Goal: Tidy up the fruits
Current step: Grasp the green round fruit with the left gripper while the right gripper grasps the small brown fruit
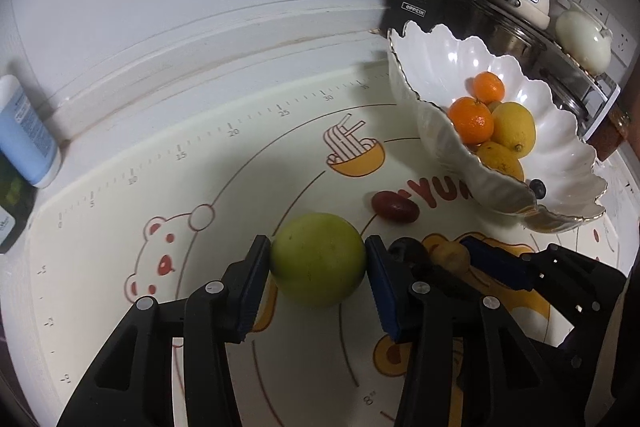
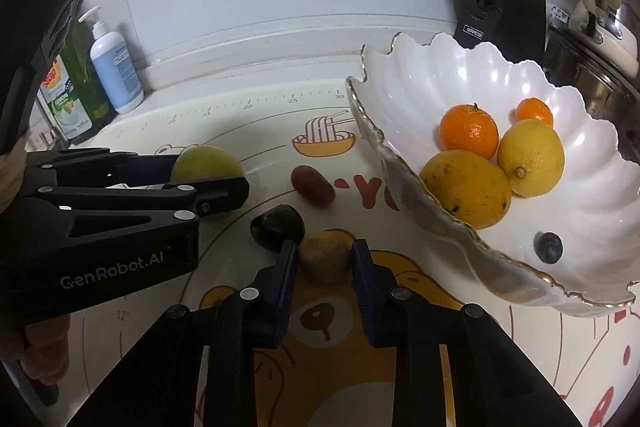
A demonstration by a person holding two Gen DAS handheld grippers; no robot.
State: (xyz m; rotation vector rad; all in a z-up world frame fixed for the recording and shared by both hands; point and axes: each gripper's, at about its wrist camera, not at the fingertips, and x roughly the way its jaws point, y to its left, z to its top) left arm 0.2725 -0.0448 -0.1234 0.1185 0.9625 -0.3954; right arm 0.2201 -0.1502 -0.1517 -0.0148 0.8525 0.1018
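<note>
Fruit-sorting underway: left gripper [image 1: 318, 259] clamps round green apple [image 1: 319, 259], right gripper [image 2: 325, 257] pinches small yellow-brown fruit [image 2: 326, 255], both just left of scalloped white ceramic bowl [image 2: 420, 67], likely bound there alongside citrus already inside.

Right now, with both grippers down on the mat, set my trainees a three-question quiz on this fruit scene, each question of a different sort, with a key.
1. True or false: the left gripper is closed on the green apple.
2. Which fruit sits between the pads of the right gripper?
A. the dark plum
B. the small yellow-brown fruit
C. the red oblong fruit
3. Fill in: apart from the citrus, the white scalloped bowl holds one ____.

Key
1. True; the pads press on both its sides.
2. B
3. blueberry
</note>
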